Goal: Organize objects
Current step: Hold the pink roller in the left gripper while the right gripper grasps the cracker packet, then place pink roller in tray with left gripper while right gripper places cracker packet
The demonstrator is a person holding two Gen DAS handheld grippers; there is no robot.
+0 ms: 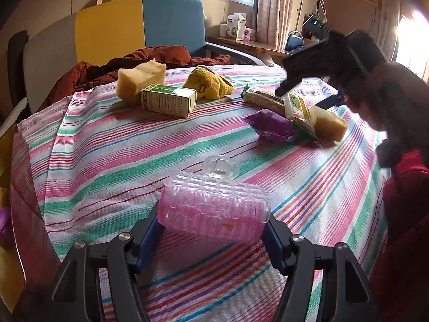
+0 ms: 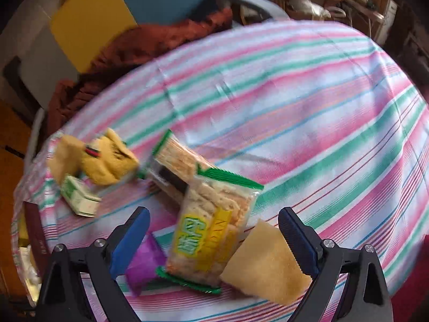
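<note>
Clear plastic, pink inside: a large hair claw clip (image 1: 214,204) sits clamped endwise between the blue pads of the left gripper (image 1: 213,238), just above the striped tabletop (image 1: 112,166). The right gripper (image 2: 214,241) stands spread wide and grasps nothing; directly below and between its fingers lie a green-edged cracker packet (image 2: 211,230), a purple sachet (image 2: 144,265) toward its left finger and a tan sponge block (image 2: 265,265) by its right finger. This looks like a pick among the grouped snacks. Next it should probably settle on one item, most likely the packet, descend and close without catching its neighbours.
</note>
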